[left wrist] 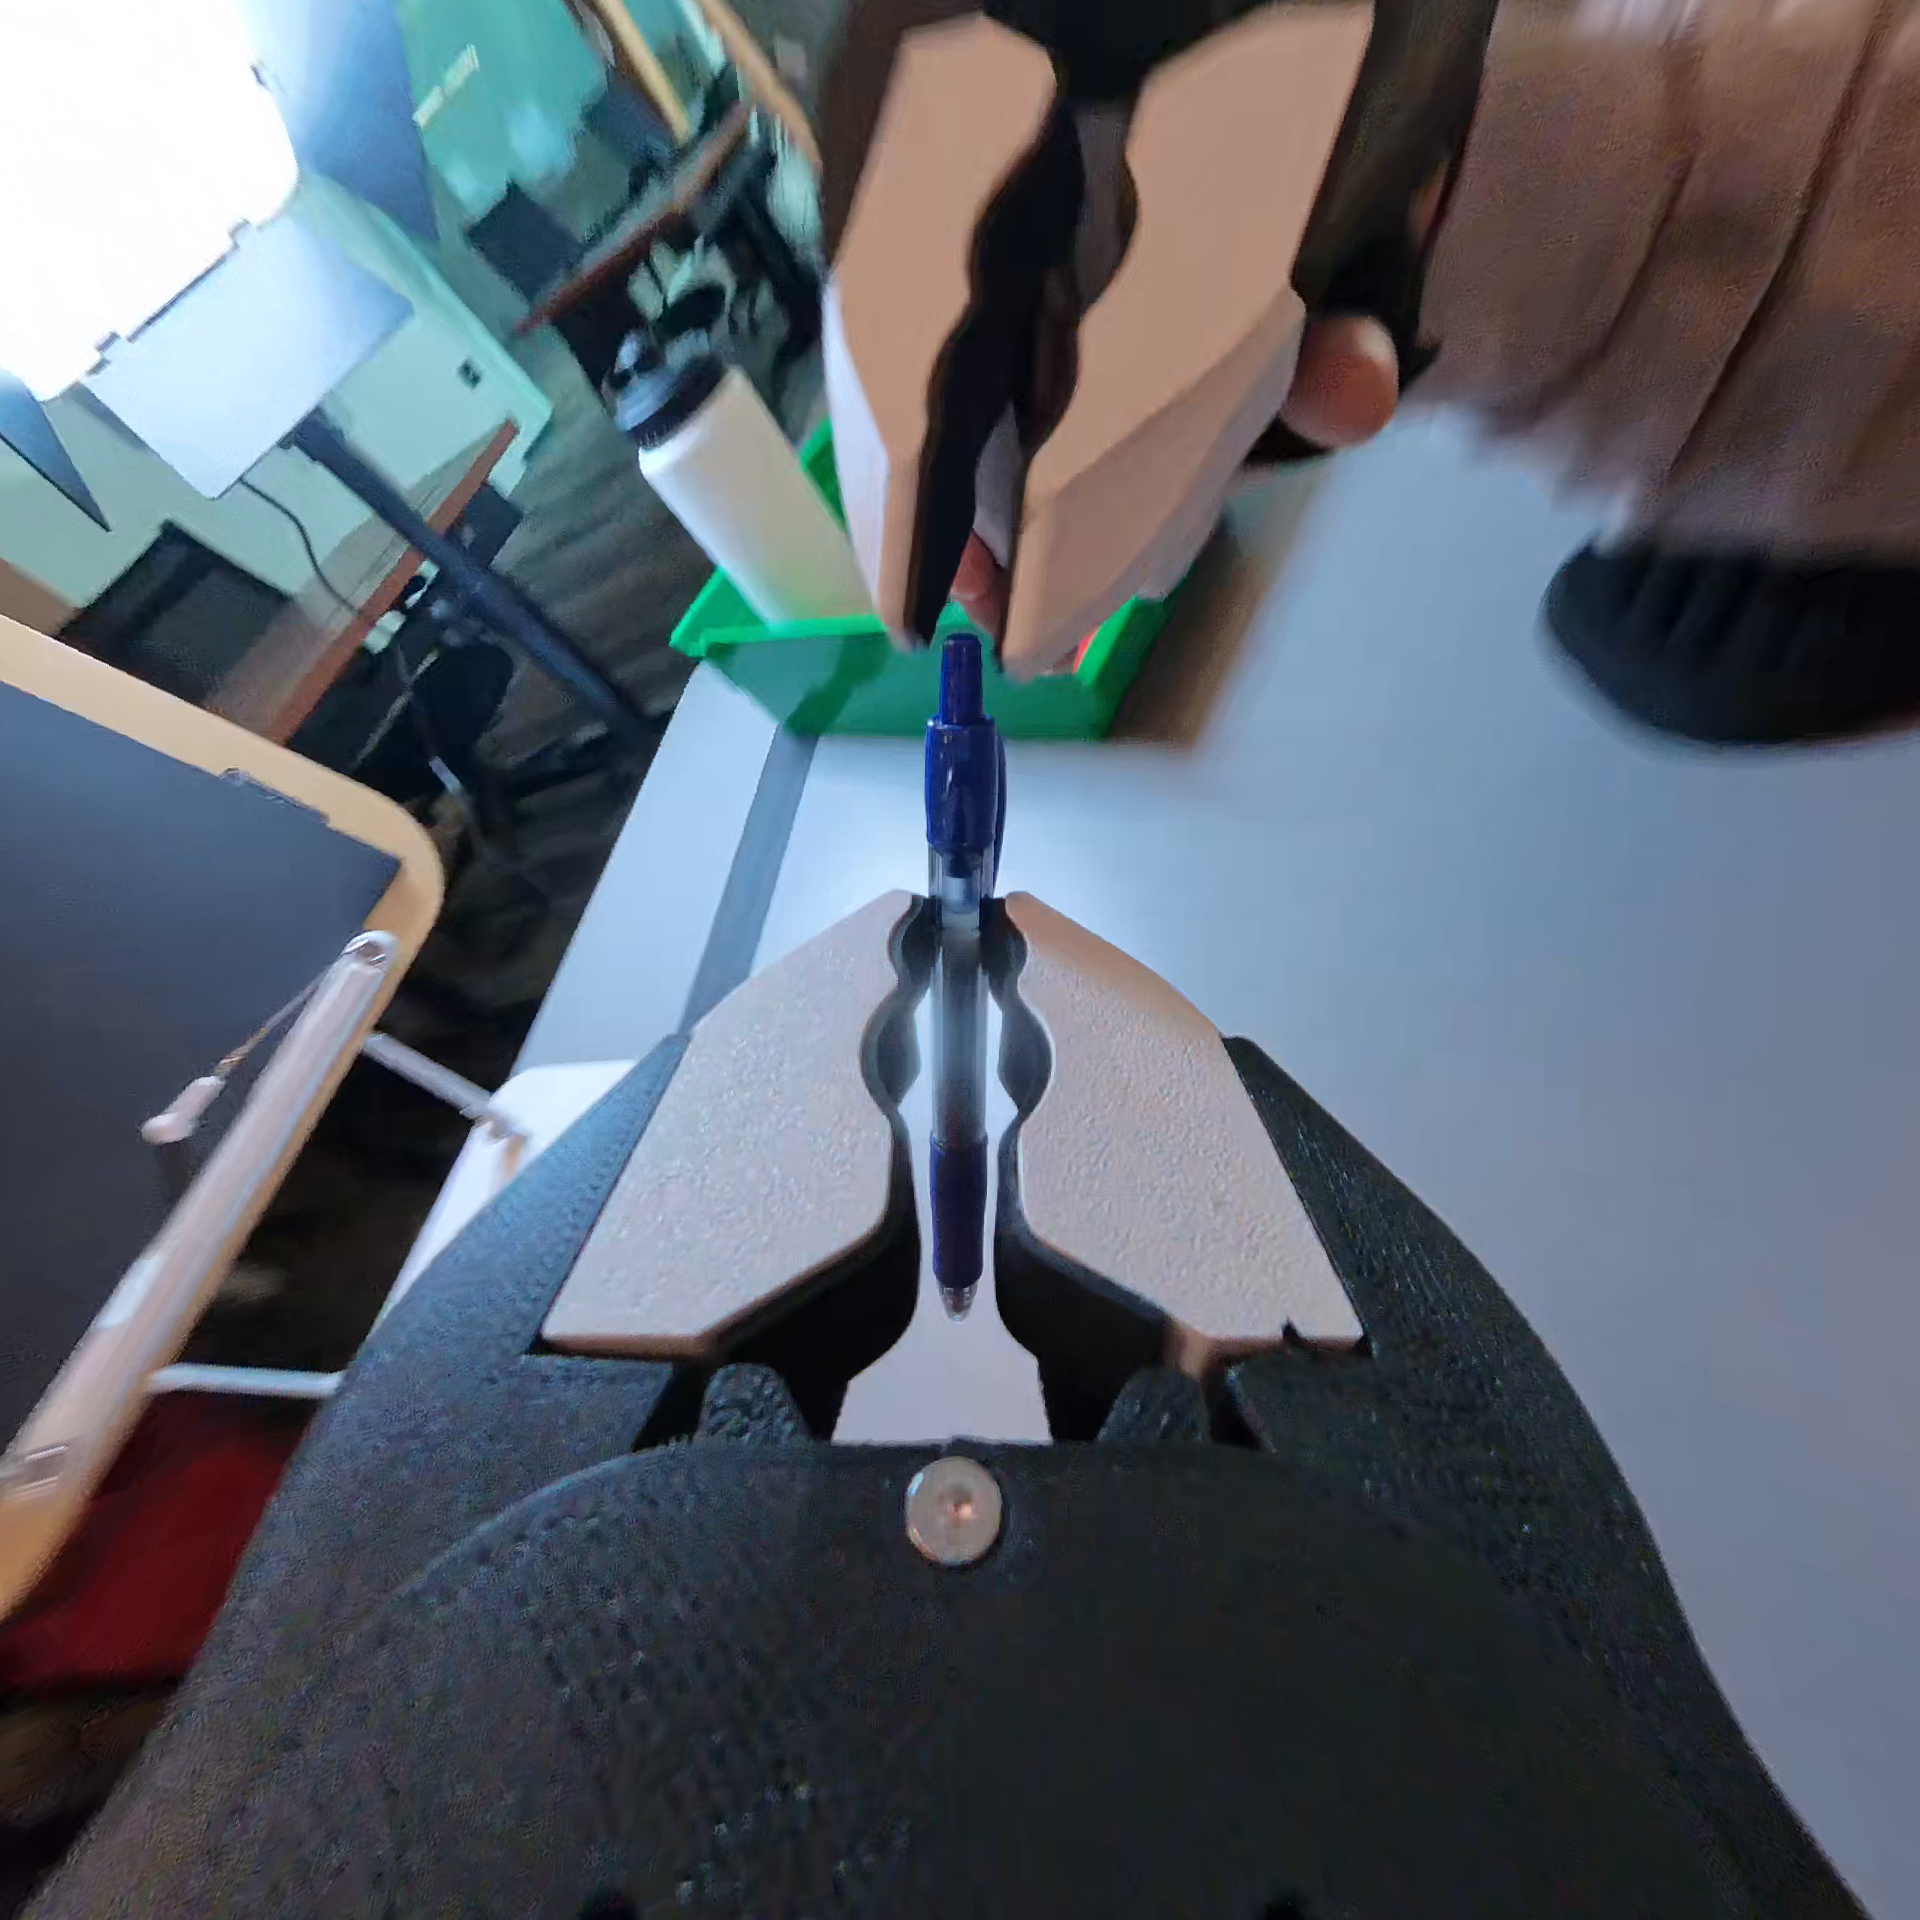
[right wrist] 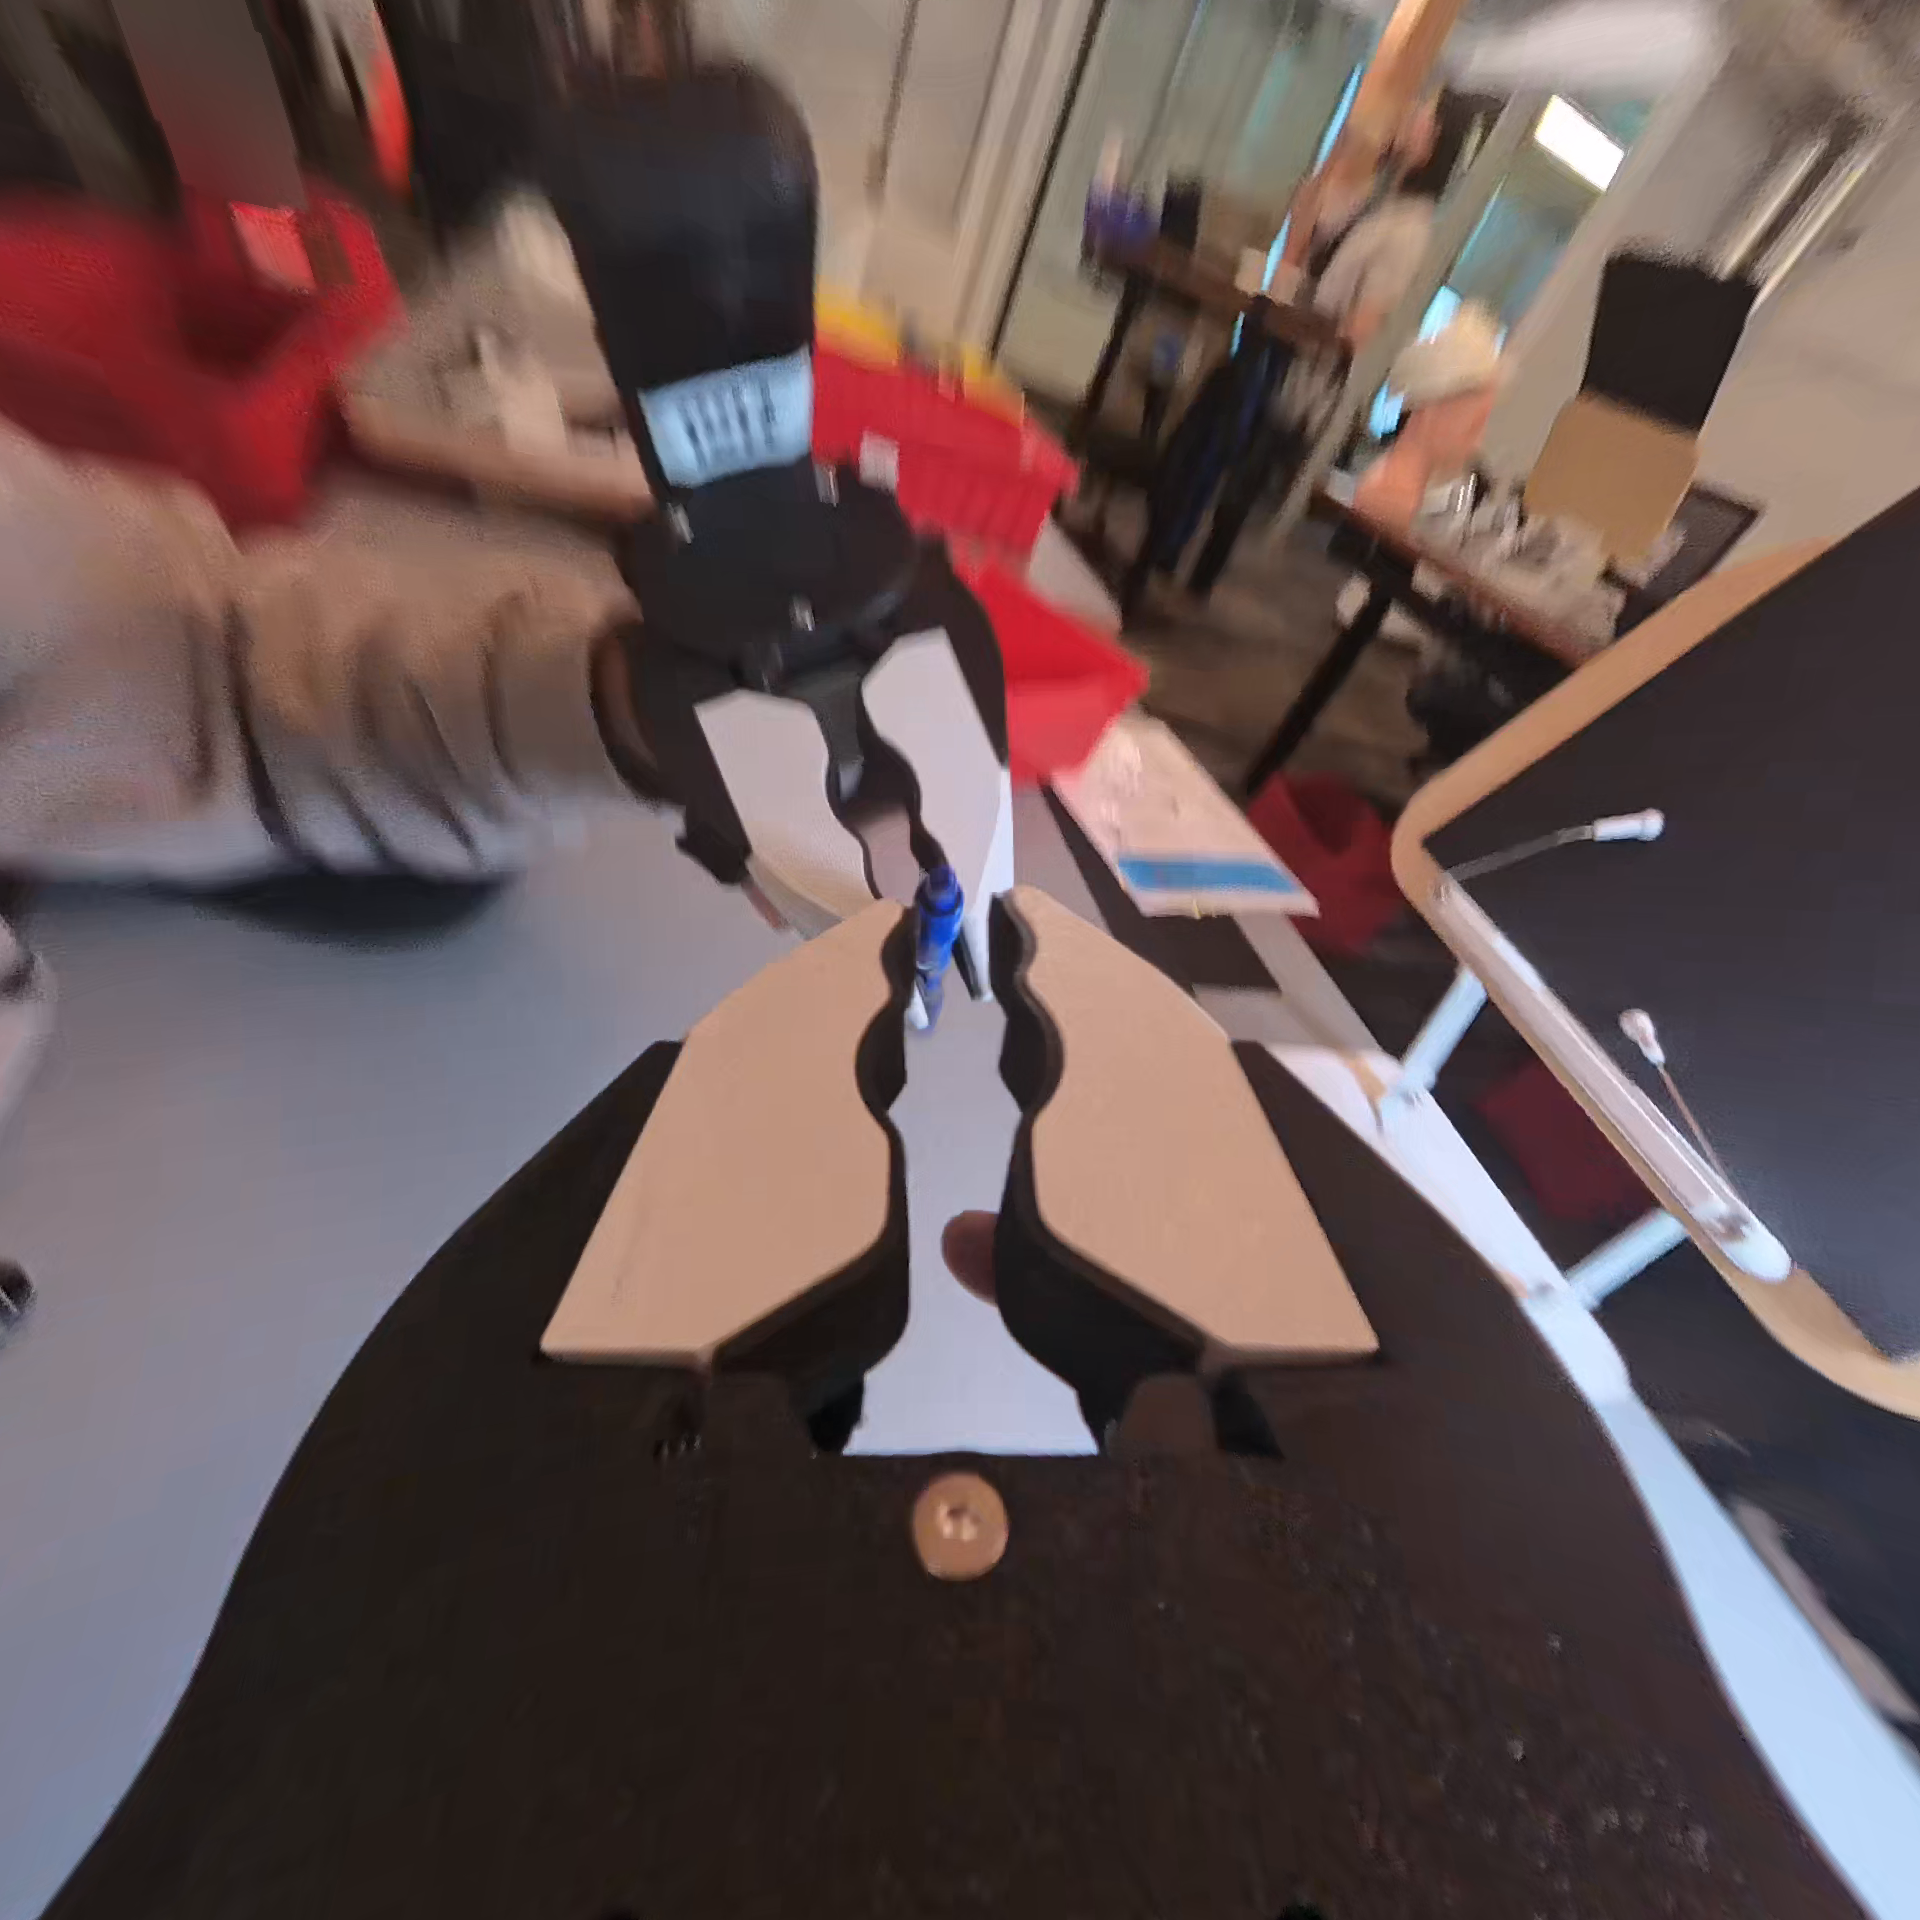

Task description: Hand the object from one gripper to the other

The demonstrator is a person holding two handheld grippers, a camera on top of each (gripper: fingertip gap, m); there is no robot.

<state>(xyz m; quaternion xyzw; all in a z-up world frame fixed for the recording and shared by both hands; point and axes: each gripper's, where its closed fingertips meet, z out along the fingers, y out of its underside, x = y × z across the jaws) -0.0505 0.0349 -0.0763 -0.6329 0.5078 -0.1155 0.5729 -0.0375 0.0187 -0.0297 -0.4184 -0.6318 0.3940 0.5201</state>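
A blue click pen [left wrist: 961, 790] with a clear barrel lies lengthwise between the fingers of my left gripper [left wrist: 961, 904], which is shut on it. Its click end sticks out forward past the fingertips. My right gripper [left wrist: 958, 639] comes in from the top of the left wrist view, tips facing mine, its jaws a little apart around the pen's click end. In the right wrist view the pen [right wrist: 938, 925] shows between the tips of my right gripper [right wrist: 951, 909], which is open with a narrow gap. The left gripper [right wrist: 930, 894] faces it.
Both grippers hover over a grey table [left wrist: 1351, 935]. A green bin [left wrist: 831, 686] and a white bottle [left wrist: 748, 488] stand at its far edge. Red bins [right wrist: 987, 582] lie behind the left gripper. A black-seated chair [left wrist: 156, 935] stands beside the table. A person's sleeve [left wrist: 1662, 260] holds the right gripper. One gripper's finger ends stand about 6 centimeters off the other's.
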